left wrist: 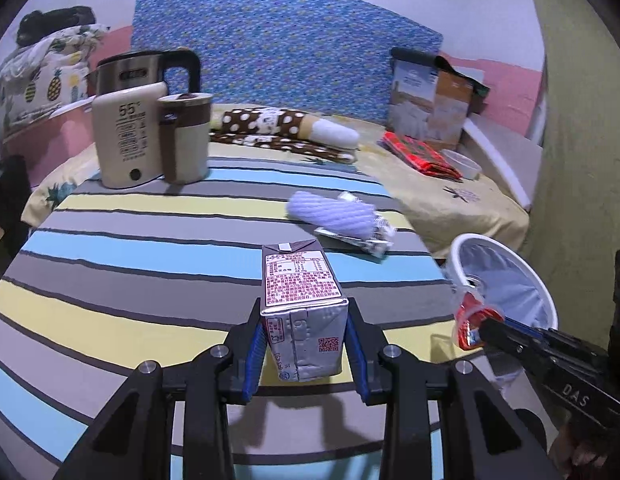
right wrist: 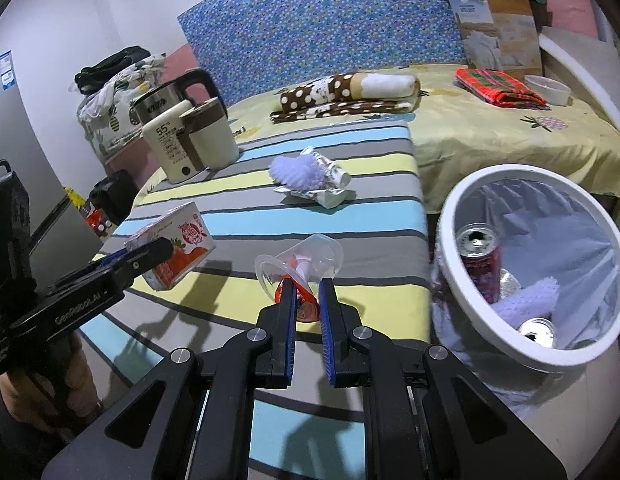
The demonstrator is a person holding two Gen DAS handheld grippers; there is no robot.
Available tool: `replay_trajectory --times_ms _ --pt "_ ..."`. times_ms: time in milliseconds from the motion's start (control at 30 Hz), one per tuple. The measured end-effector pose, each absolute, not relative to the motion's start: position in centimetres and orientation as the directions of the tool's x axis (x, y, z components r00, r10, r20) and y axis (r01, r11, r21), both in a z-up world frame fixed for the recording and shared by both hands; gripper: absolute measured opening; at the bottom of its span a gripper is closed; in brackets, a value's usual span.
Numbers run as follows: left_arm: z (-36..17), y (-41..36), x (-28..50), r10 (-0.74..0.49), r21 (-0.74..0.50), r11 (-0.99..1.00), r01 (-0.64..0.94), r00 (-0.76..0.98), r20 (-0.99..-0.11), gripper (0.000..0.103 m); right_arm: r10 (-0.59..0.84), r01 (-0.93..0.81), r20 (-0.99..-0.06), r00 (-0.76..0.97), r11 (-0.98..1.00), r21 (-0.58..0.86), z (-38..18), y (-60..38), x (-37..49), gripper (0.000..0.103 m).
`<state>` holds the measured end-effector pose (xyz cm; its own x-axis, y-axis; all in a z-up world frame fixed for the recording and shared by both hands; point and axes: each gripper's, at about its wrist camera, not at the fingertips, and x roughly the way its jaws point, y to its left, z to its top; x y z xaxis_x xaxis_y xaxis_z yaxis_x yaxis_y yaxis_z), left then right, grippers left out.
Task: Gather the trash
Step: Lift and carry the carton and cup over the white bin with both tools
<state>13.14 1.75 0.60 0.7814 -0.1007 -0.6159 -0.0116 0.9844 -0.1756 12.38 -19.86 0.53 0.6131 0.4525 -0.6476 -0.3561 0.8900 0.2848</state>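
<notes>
Both my claws are loaded: left gripper (left wrist: 306,344) clamps the milk carton (left wrist: 302,316) above the striped bed's near edge. Only the right view shows cans inside the bin (right wrist: 469,196). Right gripper (right wrist: 308,300) pinches a crumpled plastic cup (right wrist: 298,264).

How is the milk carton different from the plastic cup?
The milk carton is an opaque, printed box; the plastic cup is clear and crushed, with a red wrapper. The left tool grips the carton; the right tool pinches the cup. Both are held above the striped cloth.
</notes>
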Motion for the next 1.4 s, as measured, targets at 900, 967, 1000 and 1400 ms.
replay_trajectory --times_ms 900,967,1000,1400 --pt "2.4 -10.6 14.5 -0.339 -0.179 0.94 0.292 0.724 -0.601 0.036 0.262 -0.117 -0.626 0.735 0.958 0.263 1.2 -29.8 11.4 0.013" --pt "2.3 -11.4 14.7 -0.352 -0.178 0.934 0.31 0.716 -0.603 0.036 0.246 -0.098 -0.627 0.739 0.96 0.262 1.1 -30.5 11.4 0.013" --pt "2.3 -11.8 14.9 -0.358 -0.178 0.931 0.317 0.712 -0.605 0.036 0.241 -0.09 -0.628 0.74 0.961 0.262 1.1 -30.7 11.5 0.013" --pt "1.7 -16.8 16.9 -0.437 -0.182 0.889 0.42 0.658 -0.613 0.036 0.188 -0.019 -0.645 0.74 0.965 0.26 0.4 -33.3 12.0 0.013"
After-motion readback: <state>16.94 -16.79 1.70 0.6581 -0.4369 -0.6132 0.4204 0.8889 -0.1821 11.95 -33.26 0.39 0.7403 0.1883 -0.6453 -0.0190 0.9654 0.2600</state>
